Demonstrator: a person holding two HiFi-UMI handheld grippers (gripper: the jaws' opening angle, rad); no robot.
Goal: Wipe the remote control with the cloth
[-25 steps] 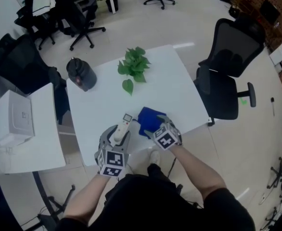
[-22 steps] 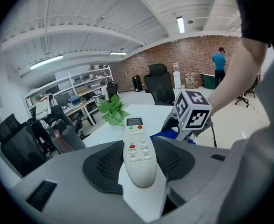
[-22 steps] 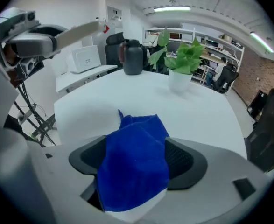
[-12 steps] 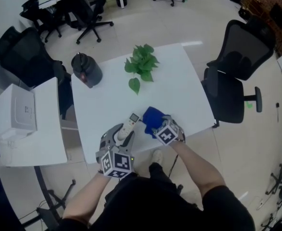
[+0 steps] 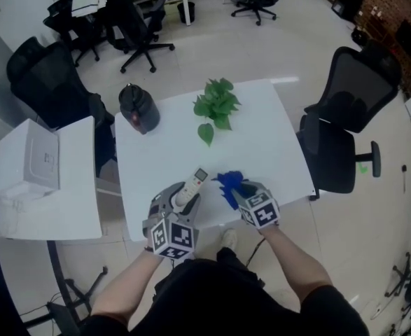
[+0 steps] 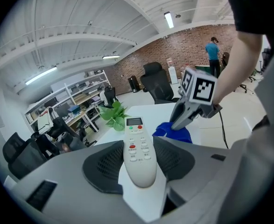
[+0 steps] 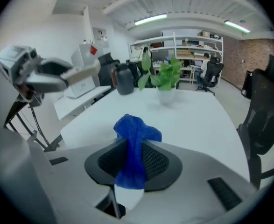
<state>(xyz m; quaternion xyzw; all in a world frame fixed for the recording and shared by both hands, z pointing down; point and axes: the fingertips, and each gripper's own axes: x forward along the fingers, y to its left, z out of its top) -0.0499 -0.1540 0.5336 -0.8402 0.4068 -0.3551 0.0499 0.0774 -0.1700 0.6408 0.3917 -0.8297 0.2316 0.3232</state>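
Note:
A white remote control sits lengthwise between the jaws of my left gripper, which is shut on it near the table's front edge. The remote's buttons face up. A blue cloth is bunched between the pads of my right gripper. These jaws are closing and pinch the cloth, whose top stands up above them. Both grippers are side by side, a short way apart. From the left gripper view, the right gripper hangs over the cloth.
The white table carries a potted green plant at the back and a black jug at the back left. A black office chair stands to the right. On the left is a white side table with a printer.
My right gripper's jaws have shut on the blue cloth, which went from lying spread on the table to a bunched-up fold. The left gripper still holds the remote.

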